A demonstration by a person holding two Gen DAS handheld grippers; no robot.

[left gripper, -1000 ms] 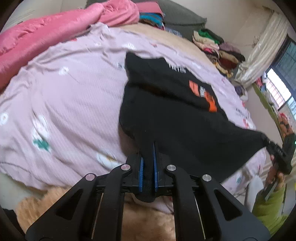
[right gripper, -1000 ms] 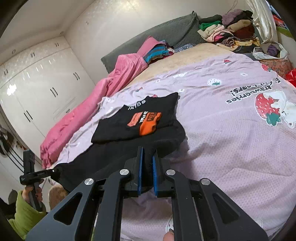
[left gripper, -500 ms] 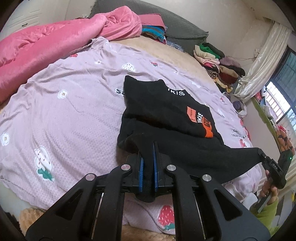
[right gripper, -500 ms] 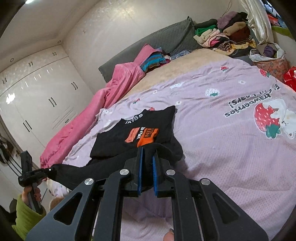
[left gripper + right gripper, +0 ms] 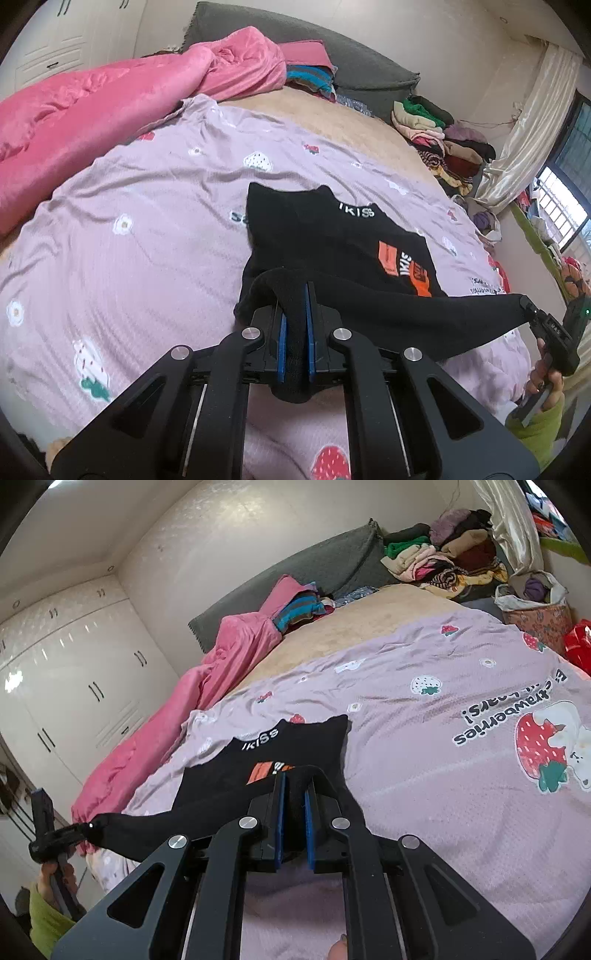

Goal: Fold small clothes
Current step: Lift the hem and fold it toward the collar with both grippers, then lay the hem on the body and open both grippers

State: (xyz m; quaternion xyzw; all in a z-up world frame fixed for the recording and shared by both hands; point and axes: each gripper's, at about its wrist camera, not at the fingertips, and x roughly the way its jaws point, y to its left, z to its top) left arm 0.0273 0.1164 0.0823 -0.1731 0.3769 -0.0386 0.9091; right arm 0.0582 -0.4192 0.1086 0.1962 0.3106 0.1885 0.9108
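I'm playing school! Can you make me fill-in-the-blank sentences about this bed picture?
1. Both grippers pinch a ____ shirt.
2. The bedsheet shows a big red ____.
3. The rumpled blanket is ____.
4. The person's sleeve is ____.

Missing words: black; strawberry; pink; green

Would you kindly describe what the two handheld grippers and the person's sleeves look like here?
Both the left gripper and the right gripper are matte black, with blue pads inside the fingers, triangular cut-outs in the angled arms and round silver bolts. Each is carried on a black handle. The person's sleeve is lime green.
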